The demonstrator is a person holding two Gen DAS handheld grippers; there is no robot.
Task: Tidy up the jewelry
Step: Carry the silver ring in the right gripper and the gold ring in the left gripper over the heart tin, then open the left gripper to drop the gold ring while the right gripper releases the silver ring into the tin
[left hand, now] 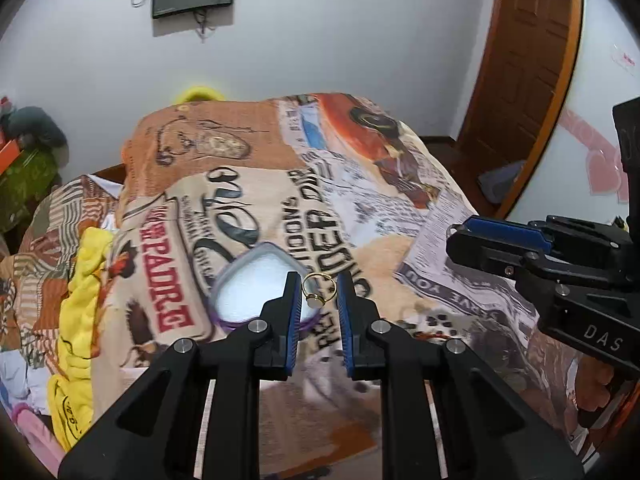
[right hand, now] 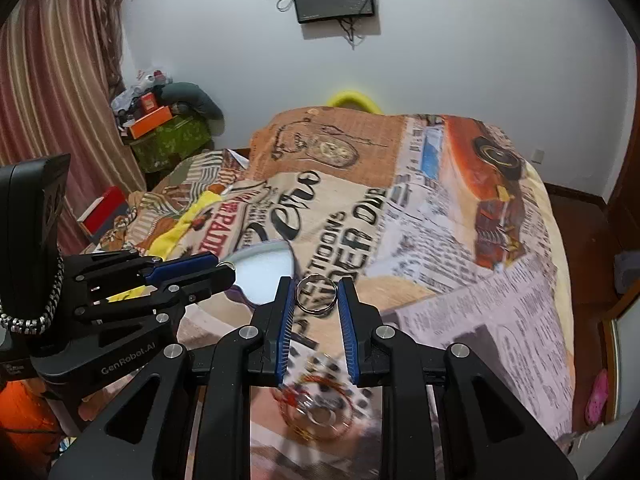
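My left gripper (left hand: 319, 286) is shut on a gold ring (left hand: 318, 289) with a pale stone and holds it above the bed. Just behind it lies a heart-shaped box (left hand: 256, 284) with a white inside and a purple rim. My right gripper (right hand: 314, 292) is shut on a silver band ring (right hand: 315, 293). The box (right hand: 264, 276) also shows in the right wrist view, left of the silver ring. The right gripper (left hand: 472, 236) shows at the right of the left wrist view; the left gripper (right hand: 224, 272) shows at the left of the right wrist view, over the box.
A printed blanket (left hand: 360, 208) covers the bed. Blurred bangles and a ring (right hand: 316, 412) lie on it below my right gripper. Yellow cloth (left hand: 80, 300) lies at the left. A wooden door (left hand: 528, 60) stands at the right, a cluttered stand (right hand: 168, 136) by the curtain.
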